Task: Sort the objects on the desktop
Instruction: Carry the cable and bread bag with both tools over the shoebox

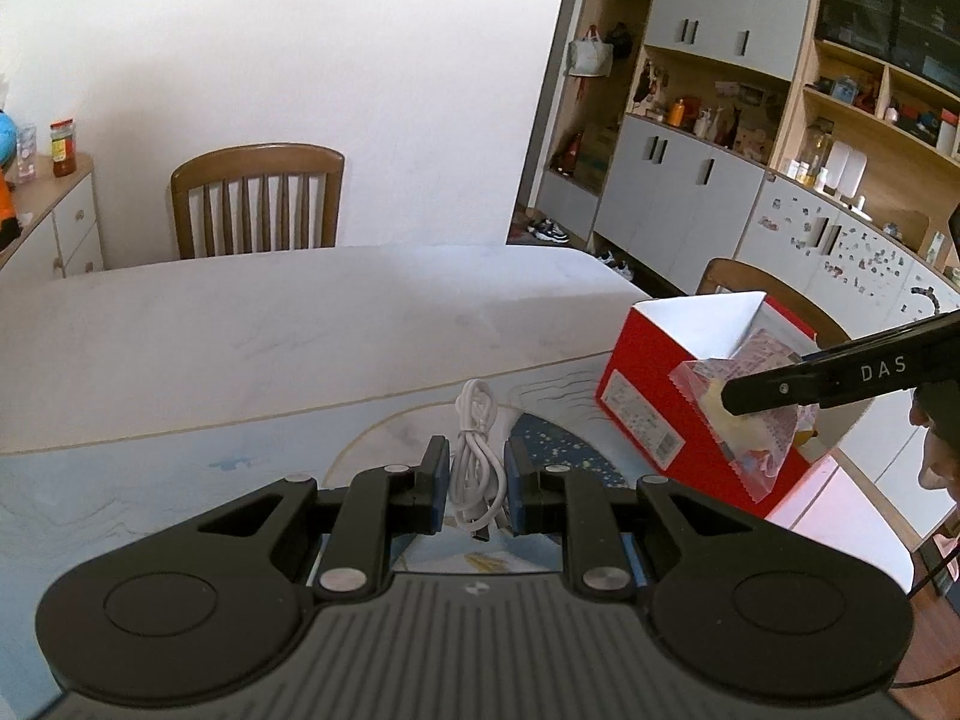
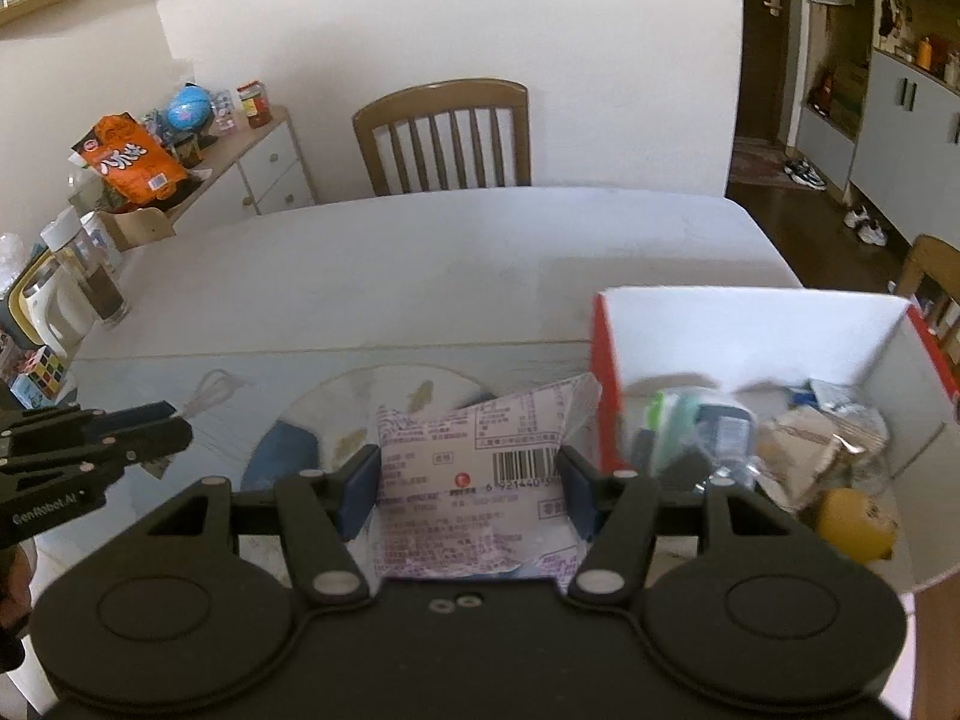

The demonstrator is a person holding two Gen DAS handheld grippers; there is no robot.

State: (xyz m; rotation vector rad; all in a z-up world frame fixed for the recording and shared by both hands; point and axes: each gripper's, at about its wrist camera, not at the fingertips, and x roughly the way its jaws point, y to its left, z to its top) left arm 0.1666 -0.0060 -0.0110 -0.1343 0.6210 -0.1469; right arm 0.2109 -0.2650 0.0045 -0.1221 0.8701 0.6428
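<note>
Both tongs point(image 1: 477, 483) point(image 2: 471, 489) clamp items: cable point(image 1: 474, 462), packet point(image 2: 474, 480).

A wooden chair point(image 2: 444, 135) is seen behind the table point(image 2: 420, 264). An orange snack bag point(image 2: 135, 159) and a red-capped jar point(image 2: 253, 103) are set on a sideboard point(image 2: 258, 162).

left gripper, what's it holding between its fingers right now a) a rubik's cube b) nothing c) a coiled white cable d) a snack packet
c, the left gripper has its two blue pads closed on a coiled white cable, whose loop sticks up above the fingers and whose plug hangs below them; the snack packet is in the right gripper instead.
</note>
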